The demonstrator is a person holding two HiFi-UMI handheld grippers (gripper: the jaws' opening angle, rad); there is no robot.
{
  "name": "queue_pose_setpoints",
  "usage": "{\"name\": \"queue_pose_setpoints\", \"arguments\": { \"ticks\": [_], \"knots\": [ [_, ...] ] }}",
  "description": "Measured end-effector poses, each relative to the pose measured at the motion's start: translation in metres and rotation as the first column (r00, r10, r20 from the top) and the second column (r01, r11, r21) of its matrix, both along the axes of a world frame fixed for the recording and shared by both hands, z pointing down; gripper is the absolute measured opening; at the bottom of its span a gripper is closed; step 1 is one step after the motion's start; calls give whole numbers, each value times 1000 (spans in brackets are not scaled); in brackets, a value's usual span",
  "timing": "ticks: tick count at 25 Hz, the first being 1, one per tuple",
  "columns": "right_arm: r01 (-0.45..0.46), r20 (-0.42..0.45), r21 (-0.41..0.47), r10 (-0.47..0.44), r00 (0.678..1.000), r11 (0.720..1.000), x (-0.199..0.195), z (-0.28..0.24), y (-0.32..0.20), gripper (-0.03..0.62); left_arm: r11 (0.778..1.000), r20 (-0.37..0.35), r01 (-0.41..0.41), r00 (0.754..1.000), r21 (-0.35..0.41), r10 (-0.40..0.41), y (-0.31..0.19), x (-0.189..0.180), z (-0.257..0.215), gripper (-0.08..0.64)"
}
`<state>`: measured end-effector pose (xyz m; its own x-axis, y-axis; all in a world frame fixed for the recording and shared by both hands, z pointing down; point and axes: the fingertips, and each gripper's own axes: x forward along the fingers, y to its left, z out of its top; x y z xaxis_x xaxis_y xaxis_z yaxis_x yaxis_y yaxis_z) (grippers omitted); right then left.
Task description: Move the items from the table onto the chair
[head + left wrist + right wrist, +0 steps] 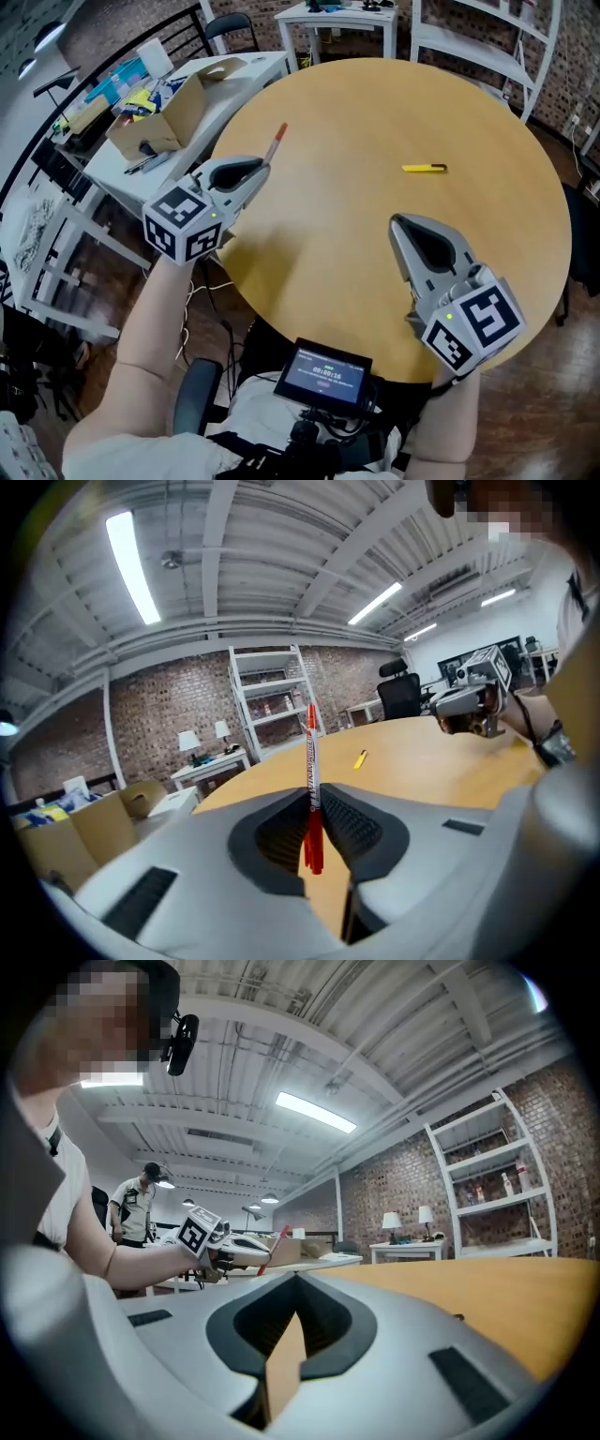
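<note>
My left gripper [265,169] is shut on a red-orange pen [277,142] and holds it over the left edge of the round wooden table [375,112]. In the left gripper view the pen [310,780] stands upright, pinched between the jaws of the left gripper [313,806]. A small yellow item [424,169] lies on the far right part of the table and also shows in the left gripper view [360,758]. My right gripper [397,223] hovers over the near right of the table, its jaws together with nothing in them. The right gripper view shows its closed tips [295,1279] and the left gripper [234,1247] beyond.
A white side table [234,84] at the left carries an open cardboard box [164,117] and clutter. White shelving [487,37], a small white table [337,19] and a black chair [230,26] stand at the back. A person [134,1208] stands far off.
</note>
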<state>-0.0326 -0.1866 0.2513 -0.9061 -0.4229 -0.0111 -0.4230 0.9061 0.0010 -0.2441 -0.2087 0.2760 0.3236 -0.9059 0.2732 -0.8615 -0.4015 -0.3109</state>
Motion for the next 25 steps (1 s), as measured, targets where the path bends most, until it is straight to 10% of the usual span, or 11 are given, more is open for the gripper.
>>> {"name": "queue_pose_setpoints", "arguments": {
  "ticks": [7, 14, 21, 25],
  "knots": [
    [75, -18, -2, -75, 997, 997, -47, 1, 13, 8, 981, 191, 193, 963, -3, -189, 22, -110, 6, 60],
    [133, -21, 3, -133, 991, 991, -82, 0, 27, 8, 907, 475, 418, 809, -53, -345, 51, -238, 28, 60],
    [151, -14, 17, -151, 988, 988, -91, -6, 34, 8, 822, 679, 542, 671, -174, -298, 62, -342, 56, 60],
    [154, -18, 14, -154, 988, 988, -95, -4, 34, 8, 795, 737, 532, 655, -292, -167, 59, -376, 82, 60]
  ]
}}
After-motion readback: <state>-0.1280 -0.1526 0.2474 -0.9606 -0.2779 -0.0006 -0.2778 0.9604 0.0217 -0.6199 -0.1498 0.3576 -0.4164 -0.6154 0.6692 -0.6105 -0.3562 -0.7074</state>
